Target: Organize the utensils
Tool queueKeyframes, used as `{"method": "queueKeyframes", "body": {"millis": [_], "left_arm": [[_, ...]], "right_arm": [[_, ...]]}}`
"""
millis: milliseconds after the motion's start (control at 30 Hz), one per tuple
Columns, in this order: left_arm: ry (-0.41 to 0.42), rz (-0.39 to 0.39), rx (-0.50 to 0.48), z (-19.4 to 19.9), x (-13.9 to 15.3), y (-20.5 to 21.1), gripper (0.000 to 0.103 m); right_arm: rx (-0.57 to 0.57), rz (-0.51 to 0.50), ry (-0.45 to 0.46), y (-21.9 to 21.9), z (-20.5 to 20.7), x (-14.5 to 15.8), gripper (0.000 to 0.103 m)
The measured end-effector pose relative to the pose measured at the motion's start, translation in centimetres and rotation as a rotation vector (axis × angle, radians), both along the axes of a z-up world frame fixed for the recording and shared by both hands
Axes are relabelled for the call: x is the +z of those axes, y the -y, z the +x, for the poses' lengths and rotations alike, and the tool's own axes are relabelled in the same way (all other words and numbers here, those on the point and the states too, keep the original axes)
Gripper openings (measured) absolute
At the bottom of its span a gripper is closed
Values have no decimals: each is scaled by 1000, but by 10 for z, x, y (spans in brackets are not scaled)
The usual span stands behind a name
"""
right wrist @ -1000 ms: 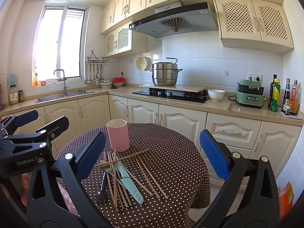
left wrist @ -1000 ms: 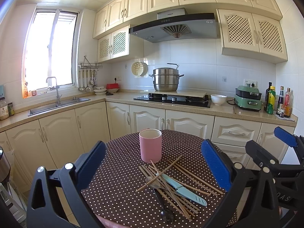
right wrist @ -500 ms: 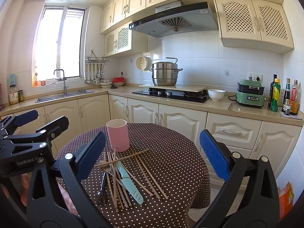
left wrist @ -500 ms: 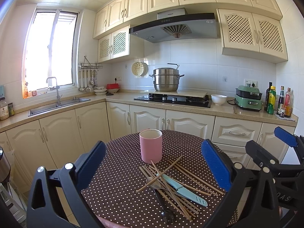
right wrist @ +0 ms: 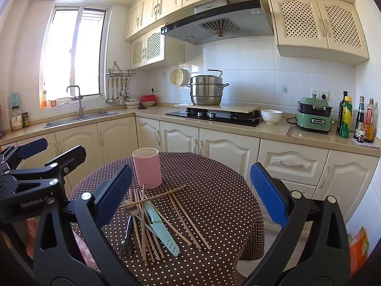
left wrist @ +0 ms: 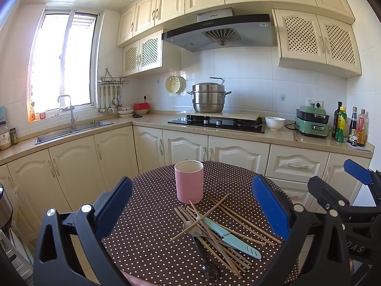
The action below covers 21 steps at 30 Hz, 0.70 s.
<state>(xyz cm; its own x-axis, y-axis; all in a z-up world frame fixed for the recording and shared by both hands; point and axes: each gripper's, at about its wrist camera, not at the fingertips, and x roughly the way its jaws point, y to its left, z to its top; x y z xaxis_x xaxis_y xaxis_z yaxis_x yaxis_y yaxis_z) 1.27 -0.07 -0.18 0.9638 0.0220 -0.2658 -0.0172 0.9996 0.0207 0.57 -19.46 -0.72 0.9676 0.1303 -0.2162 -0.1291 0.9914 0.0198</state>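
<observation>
A pink cup [left wrist: 189,181] [right wrist: 147,167] stands upright on a round table with a brown polka-dot cloth [left wrist: 147,228] [right wrist: 221,205]. In front of it lies a heap of wooden chopsticks [left wrist: 240,222] [right wrist: 183,217], a light-blue knife [left wrist: 232,238] [right wrist: 160,230], a spoon [left wrist: 190,227] [right wrist: 132,211] and a dark fork [left wrist: 210,270] [right wrist: 125,245]. My left gripper [left wrist: 191,211] hovers open above the near side of the heap, nothing between its blue pads. My right gripper [right wrist: 190,199] is likewise open and empty, to the right of the left gripper [right wrist: 35,155].
Cream kitchen cabinets and a counter run behind the table, with a sink [left wrist: 71,131], a hob carrying a steel pot [left wrist: 208,97], a white bowl [left wrist: 275,122], a green appliance [left wrist: 313,124] and bottles [left wrist: 350,126]. The right gripper [left wrist: 357,186] shows at the left view's right edge.
</observation>
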Motion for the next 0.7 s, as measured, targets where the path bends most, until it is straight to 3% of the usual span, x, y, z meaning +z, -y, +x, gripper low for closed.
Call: {"method": "queueKeyframes", "body": {"millis": [500,700], "left_arm": [[-11,21,9,15,-6,4,99],[-59,33,9,34,-17,6,99]], "right_arm": [[2,11,-46,4,18,-7,97],[25,22,-95,6,33,-15,97]]}}
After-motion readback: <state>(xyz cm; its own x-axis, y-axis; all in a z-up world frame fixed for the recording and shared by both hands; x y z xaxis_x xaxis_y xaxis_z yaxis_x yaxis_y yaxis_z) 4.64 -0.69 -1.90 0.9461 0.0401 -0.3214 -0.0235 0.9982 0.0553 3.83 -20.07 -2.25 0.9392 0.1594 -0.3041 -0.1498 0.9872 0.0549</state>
